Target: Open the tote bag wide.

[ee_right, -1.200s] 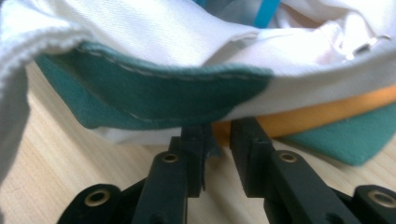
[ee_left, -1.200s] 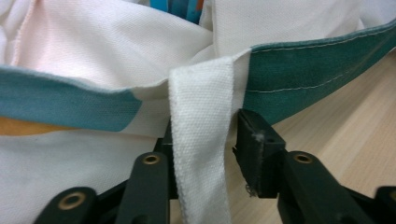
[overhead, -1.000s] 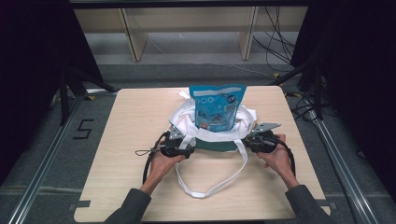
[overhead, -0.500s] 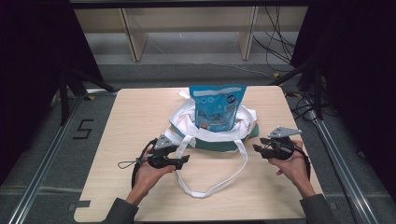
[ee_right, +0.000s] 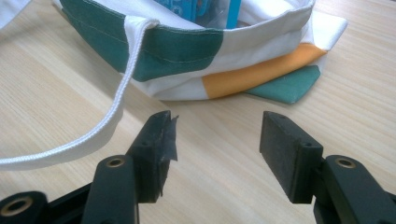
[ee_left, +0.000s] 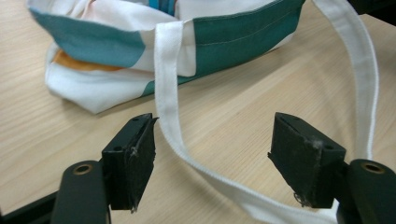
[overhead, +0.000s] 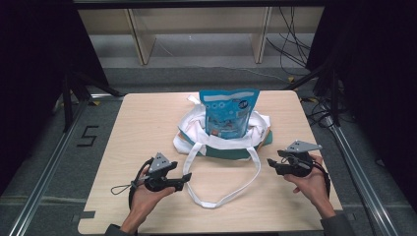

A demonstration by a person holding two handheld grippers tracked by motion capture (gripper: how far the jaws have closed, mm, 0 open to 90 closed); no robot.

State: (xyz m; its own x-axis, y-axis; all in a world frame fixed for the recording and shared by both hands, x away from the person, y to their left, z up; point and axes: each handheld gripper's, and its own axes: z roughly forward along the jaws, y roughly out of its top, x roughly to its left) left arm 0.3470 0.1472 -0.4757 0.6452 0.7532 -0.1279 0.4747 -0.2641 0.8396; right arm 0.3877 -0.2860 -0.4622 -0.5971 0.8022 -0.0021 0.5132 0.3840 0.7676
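Observation:
A white, teal and orange tote bag point(overhead: 221, 142) lies mid-table with a blue pouch point(overhead: 227, 112) standing upright in it. Its white strap point(overhead: 223, 199) loops toward the near edge. My left gripper point(overhead: 186, 178) sits left of that loop. In the left gripper view the jaws have just been opening, and the left gripper point(ee_left: 212, 158) stands open over the strap point(ee_left: 170, 93), which runs between the jaws untouched. My right gripper point(overhead: 270, 163) is right of the bag. Its jaws have just been opening too. The right gripper point(ee_right: 217, 149) has bare wood between its jaws, short of the bag point(ee_right: 187, 51).
The light wooden table point(overhead: 142, 123) ends close behind both hands. Metal rails point(overhead: 49, 162) run along both sides on the floor. A wooden shelf point(overhead: 196, 29) and loose cables point(overhead: 290, 44) lie beyond the far edge.
Both grippers have drawn away from the bag's sides, the left toward the near left, the right outward to the right. Their jaws stand wider than before. The bag and pouch have stayed put.

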